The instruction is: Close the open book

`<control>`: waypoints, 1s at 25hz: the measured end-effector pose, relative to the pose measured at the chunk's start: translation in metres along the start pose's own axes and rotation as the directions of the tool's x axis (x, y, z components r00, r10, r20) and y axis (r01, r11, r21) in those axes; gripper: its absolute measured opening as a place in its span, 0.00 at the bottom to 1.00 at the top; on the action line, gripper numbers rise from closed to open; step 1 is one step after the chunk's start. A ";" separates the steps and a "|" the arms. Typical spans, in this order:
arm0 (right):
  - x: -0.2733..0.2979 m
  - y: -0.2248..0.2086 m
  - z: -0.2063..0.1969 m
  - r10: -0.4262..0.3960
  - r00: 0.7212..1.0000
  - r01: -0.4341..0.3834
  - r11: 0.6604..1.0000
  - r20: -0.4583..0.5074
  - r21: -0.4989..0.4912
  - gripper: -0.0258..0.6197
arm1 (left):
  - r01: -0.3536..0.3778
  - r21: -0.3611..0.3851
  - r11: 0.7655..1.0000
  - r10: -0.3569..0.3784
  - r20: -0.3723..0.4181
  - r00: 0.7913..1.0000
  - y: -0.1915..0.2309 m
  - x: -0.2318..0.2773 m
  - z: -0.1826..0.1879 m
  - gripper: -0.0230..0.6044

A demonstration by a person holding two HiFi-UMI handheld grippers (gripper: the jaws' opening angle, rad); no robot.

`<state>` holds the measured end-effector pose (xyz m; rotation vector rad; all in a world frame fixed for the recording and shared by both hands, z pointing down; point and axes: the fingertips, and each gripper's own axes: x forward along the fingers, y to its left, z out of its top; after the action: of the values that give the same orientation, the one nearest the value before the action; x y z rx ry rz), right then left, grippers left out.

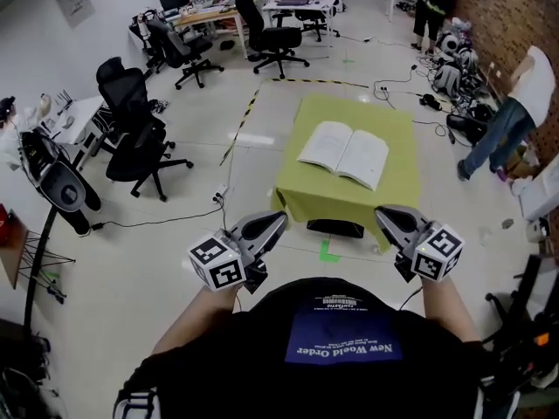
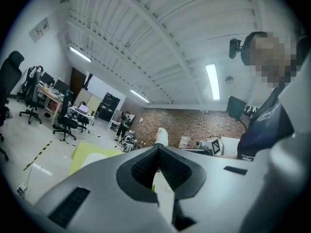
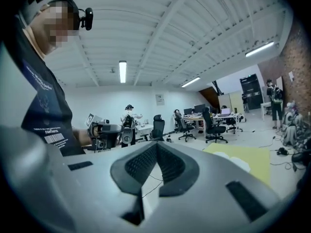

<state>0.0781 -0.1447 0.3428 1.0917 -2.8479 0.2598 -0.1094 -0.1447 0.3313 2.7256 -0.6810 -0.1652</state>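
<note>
The open book (image 1: 343, 154) lies face up with white pages on a small table under a yellow-green cloth (image 1: 397, 190), ahead of me across the floor. My left gripper (image 1: 281, 218) and right gripper (image 1: 380, 214) are held level in front of my chest, short of the table's near edge, one to each side. Both are shut with nothing between the jaws. In the left gripper view the shut tips (image 2: 158, 147) point past the cloth (image 2: 82, 152), and in the right gripper view the shut tips (image 3: 156, 144) have the cloth (image 3: 255, 159) to their right.
Black office chairs (image 1: 140, 142) stand to the left, with desks (image 1: 210, 16) and more chairs at the back. A person (image 1: 511, 116) bends over by the brick wall on the right, among cables and gear. A green tape mark (image 1: 327, 251) lies on the floor before the table.
</note>
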 end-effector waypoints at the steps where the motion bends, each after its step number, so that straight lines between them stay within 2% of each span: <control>1: 0.000 -0.014 0.002 0.016 1.000 -0.016 1.000 0.003 -0.002 0.02 | -0.013 -0.004 1.000 0.013 0.005 1.000 0.003 0.013 0.000 0.05; 5: 0.001 -0.059 0.010 0.052 0.999 -0.052 0.999 0.005 -0.016 0.02 | -0.031 -0.027 0.999 0.031 0.010 0.999 0.011 0.058 0.000 0.05; 12: 0.018 -0.115 0.007 0.028 1.000 -0.028 1.000 -0.006 0.010 0.02 | -0.014 -0.058 0.998 0.013 -0.020 1.000 0.049 0.106 0.002 0.05; 16: 0.048 -0.142 0.007 -0.025 1.000 0.025 1.000 -0.014 0.014 0.02 | 0.035 -0.077 0.996 -0.037 -0.019 0.999 0.097 0.127 0.005 0.05; 19: 0.076 -0.163 0.022 -0.081 0.997 0.081 0.997 -0.014 0.001 0.02 | 0.095 -0.086 0.992 -0.097 -0.019 0.995 0.139 0.146 0.022 0.05; 25: 0.132 -0.200 0.038 -0.185 0.983 0.184 0.982 -0.002 0.036 0.02 | 0.209 -0.069 0.975 -0.215 -0.094 0.972 0.219 0.178 0.036 0.05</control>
<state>0.1130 -0.3844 0.3490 1.3525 -2.7280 0.2983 -0.0556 -0.4214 0.3657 2.7236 -0.3500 -0.0938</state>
